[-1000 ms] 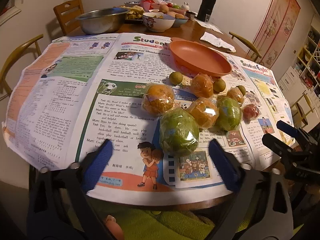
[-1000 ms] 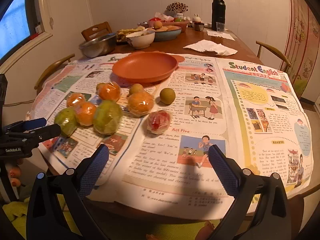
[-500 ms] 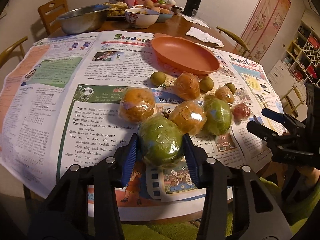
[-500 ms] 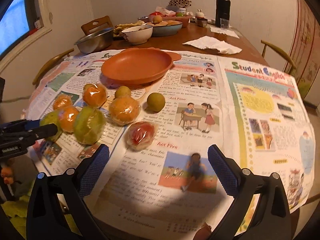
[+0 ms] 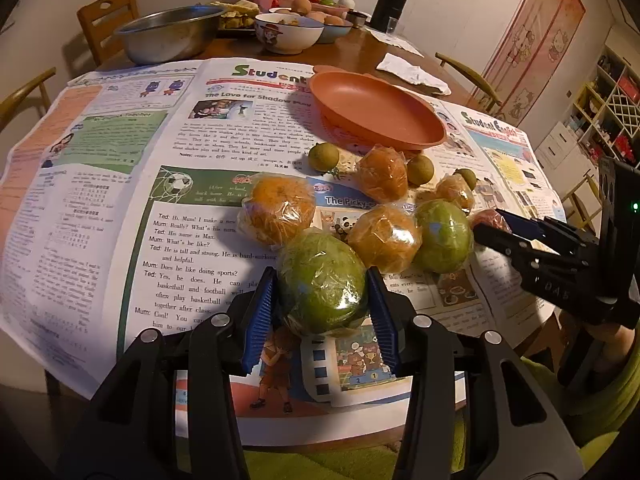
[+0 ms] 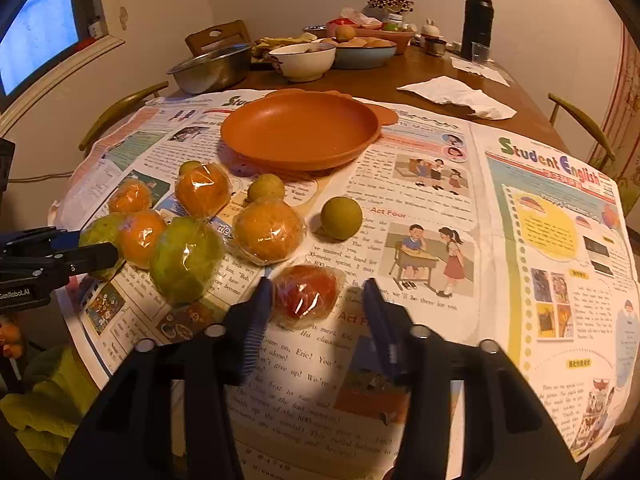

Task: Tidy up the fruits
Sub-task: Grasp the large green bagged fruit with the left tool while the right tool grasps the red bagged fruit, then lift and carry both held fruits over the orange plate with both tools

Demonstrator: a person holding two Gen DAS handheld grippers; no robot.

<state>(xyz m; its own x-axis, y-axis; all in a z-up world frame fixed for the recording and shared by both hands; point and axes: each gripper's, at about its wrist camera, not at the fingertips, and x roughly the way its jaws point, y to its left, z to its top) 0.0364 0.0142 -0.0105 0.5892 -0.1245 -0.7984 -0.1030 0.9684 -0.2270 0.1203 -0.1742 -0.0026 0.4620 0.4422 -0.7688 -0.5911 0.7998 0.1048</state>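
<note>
Several plastic-wrapped fruits lie on newspaper in front of an empty orange plate [image 5: 376, 110] [image 6: 300, 128]. My left gripper [image 5: 322, 296] is shut on a wrapped green fruit [image 5: 322, 282] at the near edge of the cluster. My right gripper [image 6: 316, 304] stands around a wrapped red fruit [image 6: 306, 294]; the left pad touches it, a gap remains at the right pad. Wrapped oranges [image 5: 276, 208] [image 6: 268, 234], a second green fruit [image 5: 442, 234] [image 6: 186, 258] and small bare green fruits [image 6: 341, 218] lie between.
Newspaper [image 5: 120, 200] covers the near half of the round wooden table. At the far end stand a steel bowl [image 5: 168, 32], food bowls [image 6: 302, 60], a black flask [image 6: 476, 22] and a crumpled napkin [image 6: 456, 94]. Chairs ring the table.
My left gripper moved in and shut on the near green fruit. My right gripper moved forward and narrowed around the red fruit.
</note>
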